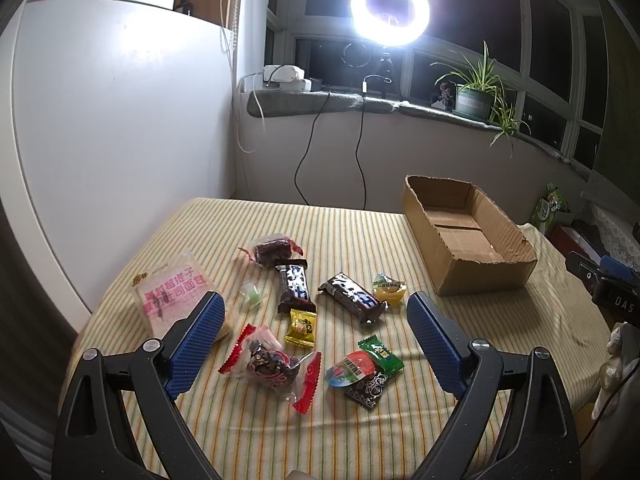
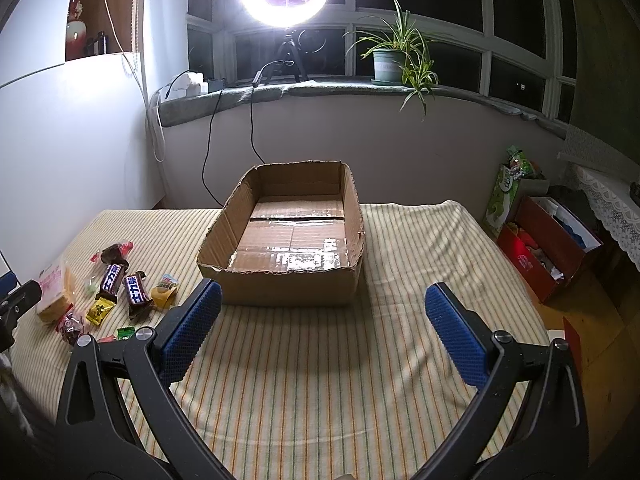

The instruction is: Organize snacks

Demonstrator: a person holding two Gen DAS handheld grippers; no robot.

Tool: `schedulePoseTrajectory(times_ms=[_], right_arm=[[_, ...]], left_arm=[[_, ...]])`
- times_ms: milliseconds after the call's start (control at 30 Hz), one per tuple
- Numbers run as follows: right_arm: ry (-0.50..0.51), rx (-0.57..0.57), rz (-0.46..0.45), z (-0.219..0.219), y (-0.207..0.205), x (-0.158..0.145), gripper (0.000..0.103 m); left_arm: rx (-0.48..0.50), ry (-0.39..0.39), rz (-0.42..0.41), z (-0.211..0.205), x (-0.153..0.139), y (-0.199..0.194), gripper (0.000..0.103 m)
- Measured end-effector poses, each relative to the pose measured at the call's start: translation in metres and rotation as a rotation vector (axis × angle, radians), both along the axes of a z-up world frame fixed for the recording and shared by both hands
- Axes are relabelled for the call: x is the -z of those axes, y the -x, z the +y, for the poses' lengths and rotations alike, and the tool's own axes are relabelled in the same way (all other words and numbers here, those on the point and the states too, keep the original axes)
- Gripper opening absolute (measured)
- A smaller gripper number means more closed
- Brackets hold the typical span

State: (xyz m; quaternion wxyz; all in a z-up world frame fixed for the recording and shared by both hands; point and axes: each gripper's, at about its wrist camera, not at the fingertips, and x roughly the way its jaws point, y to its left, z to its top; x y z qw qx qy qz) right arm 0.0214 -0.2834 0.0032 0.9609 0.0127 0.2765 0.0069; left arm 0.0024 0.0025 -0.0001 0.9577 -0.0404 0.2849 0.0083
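Several wrapped snacks lie on the striped cloth: a pink bread pack (image 1: 170, 294), two dark chocolate bars (image 1: 296, 288) (image 1: 354, 298), a yellow candy (image 1: 301, 328), a red-ended date pack (image 1: 272, 364), a yellow jelly cup (image 1: 389, 288) and a green candy (image 1: 380, 354). An empty cardboard box (image 1: 468, 236) stands to their right; it also shows in the right wrist view (image 2: 288, 240). My left gripper (image 1: 316, 308) is open above the snacks. My right gripper (image 2: 322, 300) is open in front of the box. The snacks sit at its left (image 2: 116, 284).
The striped cloth (image 2: 320, 380) covers the table. A ring light (image 1: 390, 10) and a potted plant (image 1: 476, 96) stand on the windowsill behind. A white wall (image 1: 120, 140) is at the left. A red box (image 2: 548, 240) and bags sit on the floor at the right.
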Motion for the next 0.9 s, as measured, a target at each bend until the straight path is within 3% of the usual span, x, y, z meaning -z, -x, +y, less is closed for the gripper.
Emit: schedulePoseTrajectory(times_ms=[900], right_arm=[[0.003,-0.007,0.006,0.0034,0.0017,0.0005,0.103]], left_arm=[[0.000,0.001,-0.003,0.0009,-0.0008,0.0015,0.093]])
